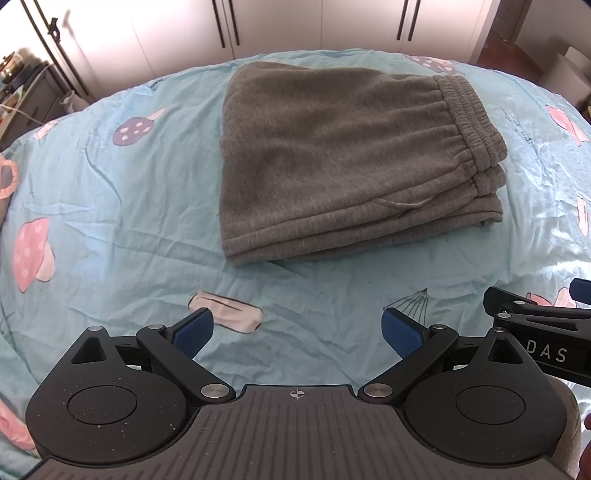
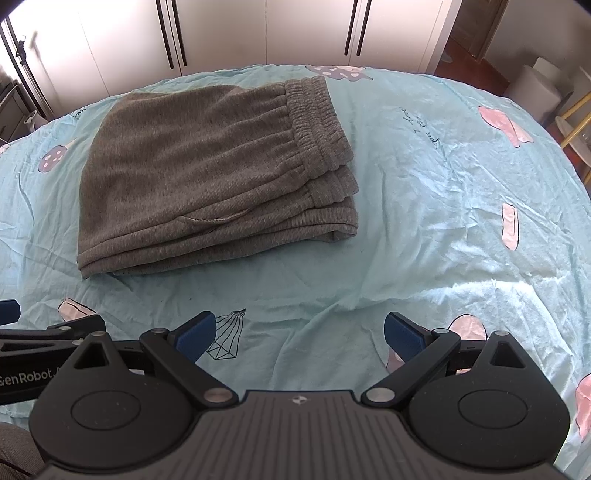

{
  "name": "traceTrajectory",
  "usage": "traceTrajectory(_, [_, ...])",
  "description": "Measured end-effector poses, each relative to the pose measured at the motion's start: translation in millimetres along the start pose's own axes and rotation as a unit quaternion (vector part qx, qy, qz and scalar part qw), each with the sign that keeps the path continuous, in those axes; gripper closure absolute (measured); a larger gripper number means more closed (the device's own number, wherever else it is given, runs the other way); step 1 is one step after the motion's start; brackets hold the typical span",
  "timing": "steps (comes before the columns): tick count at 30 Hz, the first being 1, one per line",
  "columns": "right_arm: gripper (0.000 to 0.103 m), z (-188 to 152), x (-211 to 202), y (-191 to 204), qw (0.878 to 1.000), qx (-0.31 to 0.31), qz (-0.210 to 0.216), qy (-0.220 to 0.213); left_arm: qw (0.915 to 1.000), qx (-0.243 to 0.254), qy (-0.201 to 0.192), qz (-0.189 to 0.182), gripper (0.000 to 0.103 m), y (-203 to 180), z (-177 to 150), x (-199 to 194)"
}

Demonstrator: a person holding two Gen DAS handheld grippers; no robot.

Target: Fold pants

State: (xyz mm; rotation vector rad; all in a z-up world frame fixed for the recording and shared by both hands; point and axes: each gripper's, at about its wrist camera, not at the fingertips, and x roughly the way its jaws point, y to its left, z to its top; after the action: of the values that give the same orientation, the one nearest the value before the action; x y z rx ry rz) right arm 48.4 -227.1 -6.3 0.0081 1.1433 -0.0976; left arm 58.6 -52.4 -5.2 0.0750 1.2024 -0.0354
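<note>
Pants (image 1: pixel 332 162): grey fleece sweatpants, folded into a flat stack of several layers, lying on the bed sheet (image 1: pixel 110 206) ahead of both grippers, well apart from them.
Pants, location: left wrist view puts the stack centre to right of centre; right wrist view puts it left of centre (image 2: pixel 207 177).
Pants, long axis: runs left to right across both views, slightly skewed, the right end nearer the far edge of the bed.
Pants, orientation: elastic waistband (image 1: pixel 469 122) at the right end, gathered and ribbed; the smooth folded edge faces left. The layer edges show along the near side.
Pants, detail: a pocket opening (image 2: pixel 210 219) shows as a curved slit on the top layer near the front edge.
Left gripper (image 1: pixel 297 332): jaws spread wide, blue pads facing each other across bare sheet. Holds nothing, touches nothing visible; hovers short of the pants' near edge.
Right gripper (image 2: pixel 299 334): jaws spread equally wide, nothing between the pads. No contact with the fabric; the pants lie ahead and to its left.
Grippers, relation: side by side, close; each shows in the other's view as a black arm at the frame edge.
Sheet: light blue, wrinkled, printed with pink and purple mushrooms.
Background: white wardrobe doors (image 2: pixel 258 33) with dark vertical handles behind the bed.
</note>
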Motion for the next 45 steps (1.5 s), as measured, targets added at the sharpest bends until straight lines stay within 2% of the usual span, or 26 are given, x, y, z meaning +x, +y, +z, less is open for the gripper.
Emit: traceTrajectory(45, [0.005,-0.2,2.9,2.2,1.000,-0.001,-0.008,-0.002,1.0000,0.004,0.002,0.003,0.002,-2.5,0.1,2.3])
